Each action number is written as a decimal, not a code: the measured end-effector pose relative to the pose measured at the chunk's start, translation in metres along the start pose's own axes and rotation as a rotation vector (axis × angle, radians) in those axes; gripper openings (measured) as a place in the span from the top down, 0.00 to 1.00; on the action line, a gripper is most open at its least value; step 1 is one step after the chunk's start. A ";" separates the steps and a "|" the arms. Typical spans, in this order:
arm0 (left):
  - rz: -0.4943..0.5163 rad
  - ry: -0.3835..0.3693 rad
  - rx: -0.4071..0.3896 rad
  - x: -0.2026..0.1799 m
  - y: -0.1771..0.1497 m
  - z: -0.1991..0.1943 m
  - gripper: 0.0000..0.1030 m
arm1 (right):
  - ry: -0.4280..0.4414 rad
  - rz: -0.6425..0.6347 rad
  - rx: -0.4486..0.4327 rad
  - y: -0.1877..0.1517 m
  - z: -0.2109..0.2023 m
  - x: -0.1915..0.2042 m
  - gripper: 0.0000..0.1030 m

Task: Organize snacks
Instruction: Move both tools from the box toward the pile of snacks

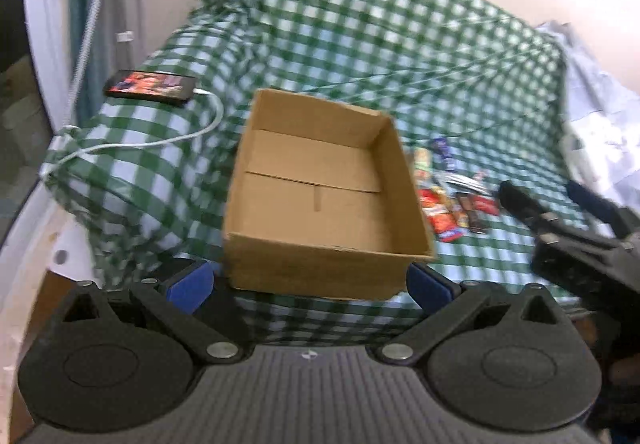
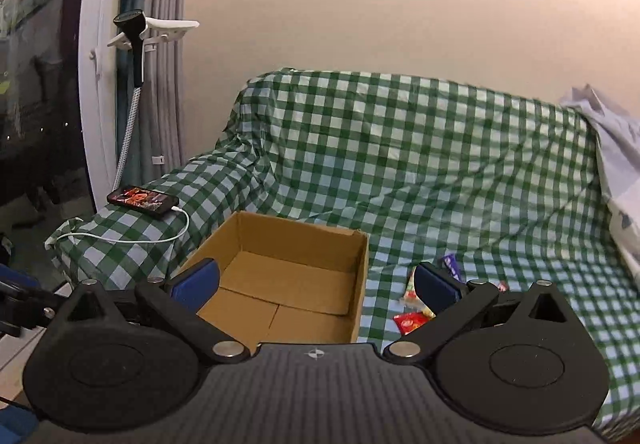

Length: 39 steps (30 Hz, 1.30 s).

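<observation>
Open cardboard box [image 1: 320, 200] on a checked sofa cover [image 1: 360, 44], snack packets [image 1: 452, 200] at its 3 o'clock; left claw [image 1: 312, 284] and right claw [image 2: 316, 286] both spread apart, empty.

A plain cream wall [image 2: 360, 4] fills the upper centre of the right wrist view under warm light. Below it, a sofa draped in a green-and-white checked cover [image 2: 420, 164] spans centre to right. At the left hang grey curtains [image 2: 168, 44] beside a white door or window frame [image 2: 92, 84]; the dark pane [image 2: 36, 84] at far left suggests night, perhaps.
</observation>
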<state>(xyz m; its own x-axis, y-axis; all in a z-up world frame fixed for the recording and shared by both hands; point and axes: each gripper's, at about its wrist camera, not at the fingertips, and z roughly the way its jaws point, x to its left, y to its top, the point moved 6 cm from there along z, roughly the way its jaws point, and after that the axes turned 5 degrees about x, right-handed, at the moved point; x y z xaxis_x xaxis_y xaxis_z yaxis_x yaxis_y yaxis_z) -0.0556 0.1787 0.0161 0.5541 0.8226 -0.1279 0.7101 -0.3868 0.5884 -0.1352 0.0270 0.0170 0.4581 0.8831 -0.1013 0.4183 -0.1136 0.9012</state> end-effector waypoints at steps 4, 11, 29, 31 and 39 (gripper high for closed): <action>0.030 0.153 -0.048 0.011 0.016 0.016 0.00 | -0.007 0.028 0.015 0.013 0.011 0.000 0.00; 0.126 0.275 -0.050 -0.005 0.020 0.040 0.00 | -0.070 0.038 0.097 0.005 0.031 0.012 0.00; 0.116 0.312 0.022 -0.003 -0.001 0.057 0.00 | -0.016 0.008 0.165 -0.015 0.031 0.023 0.00; 0.114 0.311 0.020 -0.003 -0.001 0.056 0.00 | -0.015 0.011 0.166 -0.015 0.031 0.024 0.00; 0.113 0.312 0.024 -0.003 -0.004 0.055 0.00 | -0.015 0.015 0.169 -0.018 0.031 0.022 0.00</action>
<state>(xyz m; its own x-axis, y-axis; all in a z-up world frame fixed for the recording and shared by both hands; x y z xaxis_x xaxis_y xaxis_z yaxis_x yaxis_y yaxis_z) -0.0358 0.1550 -0.0299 0.4727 0.8606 0.1896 0.6640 -0.4893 0.5653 -0.1082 0.0345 -0.0148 0.4767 0.8739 -0.0956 0.5362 -0.2029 0.8194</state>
